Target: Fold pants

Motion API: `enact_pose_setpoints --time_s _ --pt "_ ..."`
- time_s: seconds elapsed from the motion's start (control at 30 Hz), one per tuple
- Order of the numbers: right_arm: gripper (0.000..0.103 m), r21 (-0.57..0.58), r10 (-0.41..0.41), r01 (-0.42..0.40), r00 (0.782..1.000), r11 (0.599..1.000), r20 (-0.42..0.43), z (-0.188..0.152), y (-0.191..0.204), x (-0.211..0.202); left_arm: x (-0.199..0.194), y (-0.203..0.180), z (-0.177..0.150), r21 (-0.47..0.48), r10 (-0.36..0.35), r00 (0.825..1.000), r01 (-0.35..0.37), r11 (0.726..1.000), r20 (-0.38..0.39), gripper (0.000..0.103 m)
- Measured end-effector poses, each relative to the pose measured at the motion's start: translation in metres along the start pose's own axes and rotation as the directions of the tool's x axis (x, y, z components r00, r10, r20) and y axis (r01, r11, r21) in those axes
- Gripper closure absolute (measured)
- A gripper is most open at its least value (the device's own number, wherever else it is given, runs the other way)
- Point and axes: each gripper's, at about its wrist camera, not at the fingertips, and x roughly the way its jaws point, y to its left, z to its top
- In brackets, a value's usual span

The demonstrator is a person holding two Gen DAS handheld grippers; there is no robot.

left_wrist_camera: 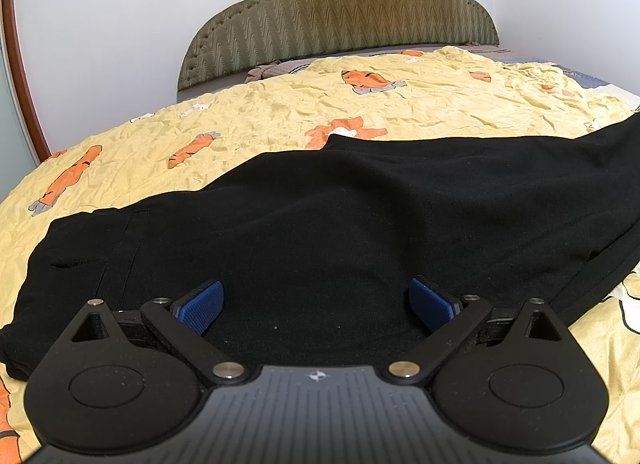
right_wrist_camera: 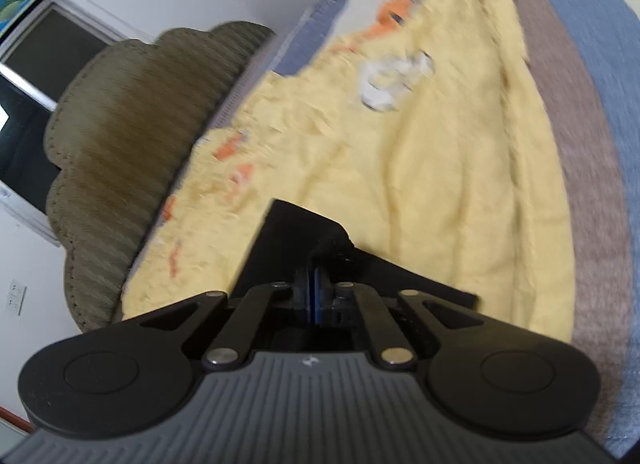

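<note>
Hovering low in the left wrist view, the left gripper [left_wrist_camera: 316,306] is seen with its blue-padded fingers [left_wrist_camera: 202,304] spread wide and nothing between them, just above the black fabric pants [left_wrist_camera: 320,215], which are laid flat across the yellow carrot-print quilt [left_wrist_camera: 240,111] before the olive scalloped padded headboard [left_wrist_camera: 340,11]. Over in the blurred right wrist view, the right gripper [right_wrist_camera: 314,296] is clamped tight on a lifted fold of the pants [right_wrist_camera: 296,236], held above the quilt [right_wrist_camera: 440,167].

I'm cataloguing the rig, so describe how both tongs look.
Both match. The left tongs have matte black linkage arms with silver pivot pins, round black discs either side, a ribbed grey body with a small white emblem, and blue textured pads. The right tongs look identical; no cables or sleeves show.
</note>
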Motion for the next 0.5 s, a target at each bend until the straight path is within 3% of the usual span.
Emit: enact_pose_setpoints --time_s 0.13,0.23,0.3,0.4,0.5 --pt "0.099 -0.065 0.107 -0.106 0.994 0.992 0.026 0.017 0.054 -0.012 0.000 0.000 0.000 0.000 0.000 1.000 0.000 1.000 0.000 0.003" --pt "0.099 -0.151 0.230 -0.217 0.971 0.964 0.071 0.022 0.095 -0.037 0.000 0.001 0.000 -0.001 -0.001 1.000 0.001 1.000 -0.001 0.002" --pt "0.099 -0.172 0.248 -0.229 0.963 0.958 0.101 0.022 0.100 -0.055 0.000 0.001 0.000 -0.001 -0.001 1.000 0.001 1.000 -0.001 0.002" --pt "0.099 -0.157 0.149 -0.130 0.981 0.979 0.120 0.015 0.067 -0.069 0.000 0.001 0.000 0.000 -0.001 1.000 0.001 1.000 -0.001 0.002" --pt "0.099 -0.031 -0.022 0.023 0.999 0.999 0.034 0.005 0.000 -0.059 0.000 0.001 0.000 -0.001 -0.001 1.000 0.001 1.000 -0.001 0.002"
